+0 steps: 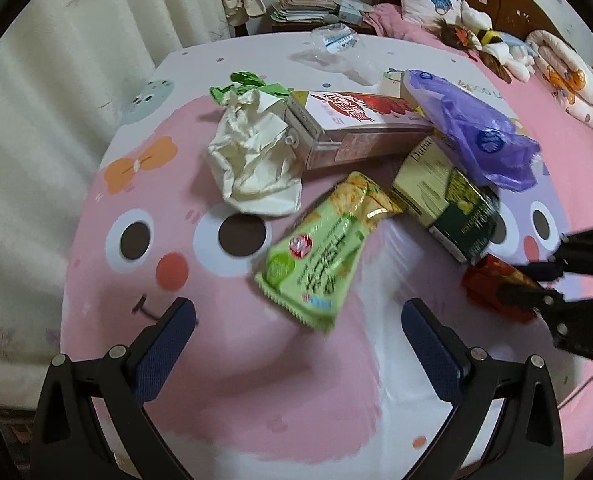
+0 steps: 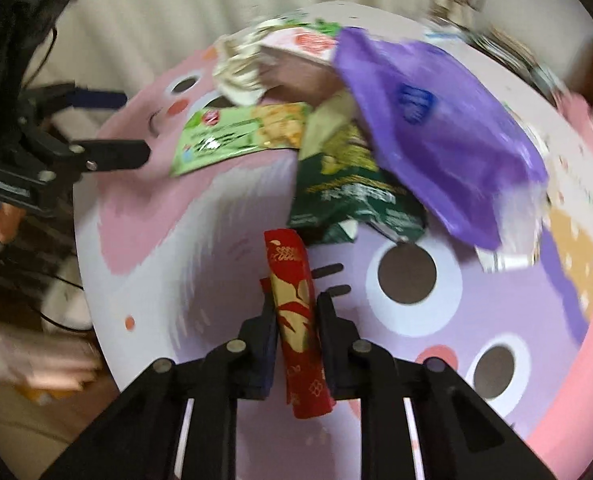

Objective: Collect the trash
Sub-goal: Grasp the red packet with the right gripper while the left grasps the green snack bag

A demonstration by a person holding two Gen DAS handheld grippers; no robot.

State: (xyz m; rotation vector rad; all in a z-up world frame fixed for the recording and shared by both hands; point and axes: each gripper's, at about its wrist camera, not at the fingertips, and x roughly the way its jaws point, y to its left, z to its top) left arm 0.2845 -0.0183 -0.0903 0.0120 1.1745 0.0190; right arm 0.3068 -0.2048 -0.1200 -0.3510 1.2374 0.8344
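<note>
Trash lies in a pile on the bed [image 1: 256, 380], out past both of my tools. My right gripper [image 2: 296, 312] has its jaws pressed tight on a red packet [image 2: 294, 300] with gold marks. The packet stands up between the jaws and pokes out past their tips. Just beyond the packet's top end sits a dark green box [image 2: 352, 188], and a purple bag [image 2: 436, 136] droops over it, off to the right of the jaws.

My left gripper [image 1: 298, 314] has its jaws wide apart and holds nothing. A light green snack bag [image 1: 320, 248] sits right ahead of the gap, its near edge close to the tips. Farther out, to the left of the gap, is a crumpled white bag [image 1: 252, 160]. A long pink box [image 1: 356, 128] lies behind it. The view from the right tool is blurry.
</note>
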